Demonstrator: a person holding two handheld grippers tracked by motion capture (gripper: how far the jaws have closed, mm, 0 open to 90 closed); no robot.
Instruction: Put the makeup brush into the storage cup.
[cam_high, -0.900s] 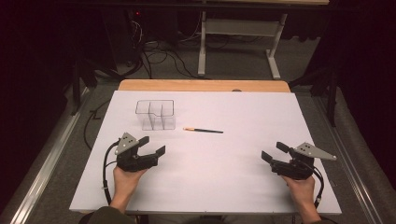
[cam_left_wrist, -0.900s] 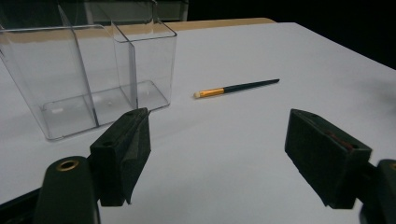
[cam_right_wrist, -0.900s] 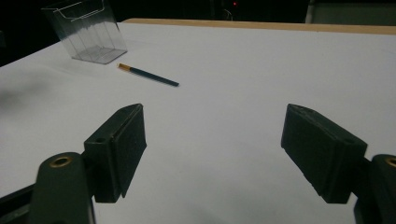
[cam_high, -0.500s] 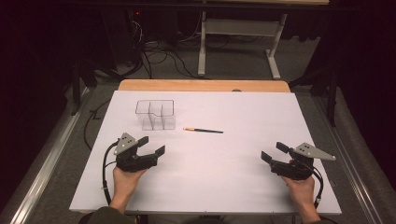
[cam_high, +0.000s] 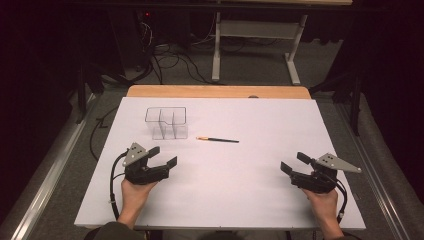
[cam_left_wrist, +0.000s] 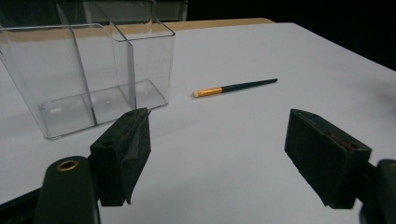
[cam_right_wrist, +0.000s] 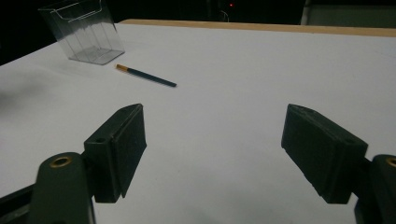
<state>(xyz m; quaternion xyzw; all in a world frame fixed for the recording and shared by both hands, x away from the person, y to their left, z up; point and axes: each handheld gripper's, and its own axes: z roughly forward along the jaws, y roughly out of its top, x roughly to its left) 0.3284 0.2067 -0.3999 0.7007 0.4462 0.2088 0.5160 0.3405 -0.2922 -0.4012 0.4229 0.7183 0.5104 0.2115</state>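
Nothing has moved in the last second: both claws sit where they were, near the counter's near edge, so the work hasn't started. The left claw (cam_high: 166, 156) hovers close to the near-left corner, jaws spread wide with nothing between them. The right claw (cam_high: 294, 163) mirrors it over by the near-right corner, also wide apart and empty. That stillness reads to me as a pause before the first reach.

Further in, toward the middle of the counter (cam_high: 240, 200), lies the brush (cam_high: 218, 140), flat on the white surface, its pale tip and gold band pointing left, its dark handle trailing right. Just beside that tip, a small gap away and not touching, stands the clear organizer (cam_high: 167, 122), upright, nearer the far-left corner.

From the left gripper view the brush (cam_left_wrist: 235, 87) and organizer (cam_left_wrist: 86, 74) sit straight ahead, so I'd judge that hand the likelier one to go first.

Hard to read: the organizer's clear walls blur together, so the number of compartments is unclear, though they look empty. The bristles are too small to make out. Beyond the far edge it's dark floor and cables.
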